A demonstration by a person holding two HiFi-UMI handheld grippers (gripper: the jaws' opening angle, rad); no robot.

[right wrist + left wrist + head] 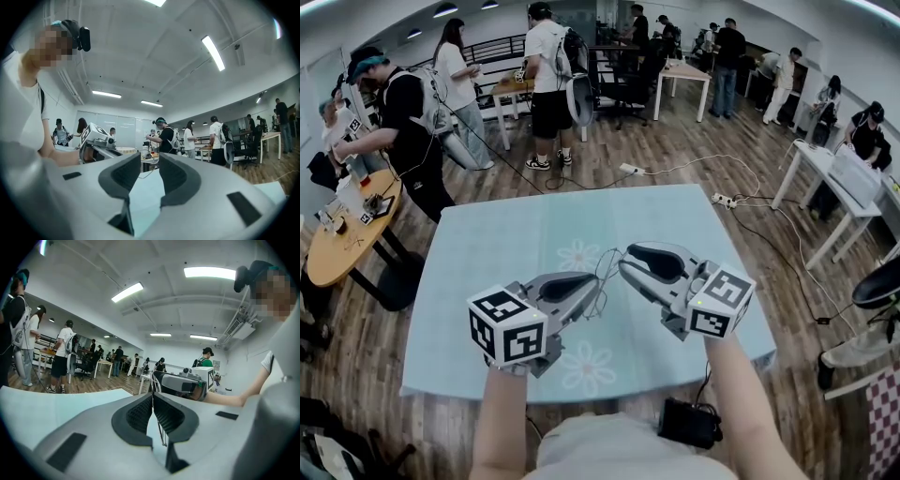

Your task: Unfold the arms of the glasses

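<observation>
Left gripper (pixel 592 284) pinched shut on thin wire glasses (pixel 606 265), held above table (pixel 487 244). Right gripper (pixel 624 266) jaws apart, empty. Glasses just beside its tips, at 9 o'clock; right is free to take an arm

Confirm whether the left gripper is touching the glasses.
Touching. The left gripper view shows the left gripper with its jaws pressed together on the thin wire of the glasses, with no gap.
</observation>
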